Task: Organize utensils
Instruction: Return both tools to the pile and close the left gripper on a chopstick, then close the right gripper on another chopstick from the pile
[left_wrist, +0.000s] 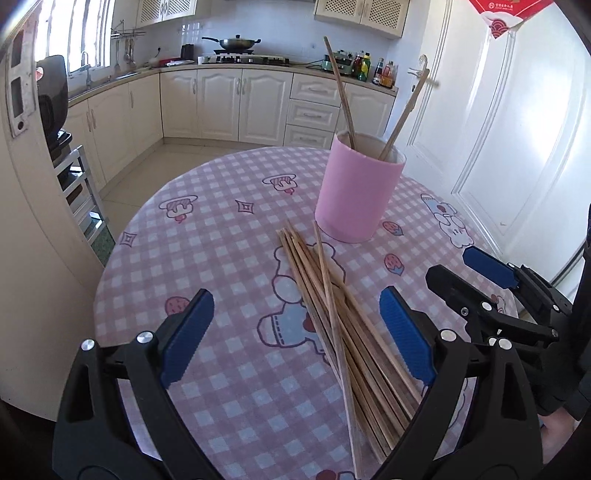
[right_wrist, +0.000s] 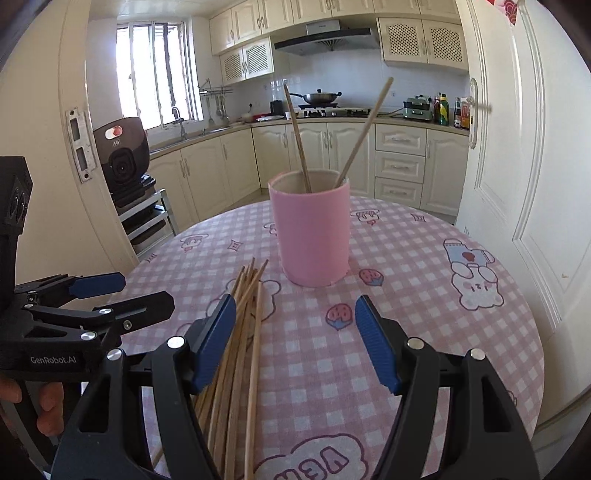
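— Where are the chopsticks?
— Lying in a loose pile (left_wrist: 345, 325) on the checked pink cloth of the round surface (left_wrist: 207, 229), tips fanned toward the pink holder (left_wrist: 356, 192). One stick crossed over the rest at a slant. Seen from the right wrist, same pile (right_wrist: 240, 354) running under and just beside the left-hand pad.

— And the holder?
— Upright, just beyond the far tips of the pile, apart from them or barely touching; cannot tell which. Two chopsticks (left_wrist: 345, 99) already standing inside, leaning to opposite sides of the rim.

— State of the left gripper?
— Left gripper (left_wrist: 295, 332) spread wide above the near end of the pile, blue pads on either side of the sticks, nothing pinched.

— The right one?
— Right gripper (right_wrist: 295, 343) also parted, roughly two-thirds of its range, pads clear of everything; empty cloth between them, the pile just off to its left. Visible too at the right edge of the left wrist view, hovering low beside the other.

— Anything else nearby?
— Fingers (right_wrist: 48, 410) of a hand wrapped around the left gripper's handle.
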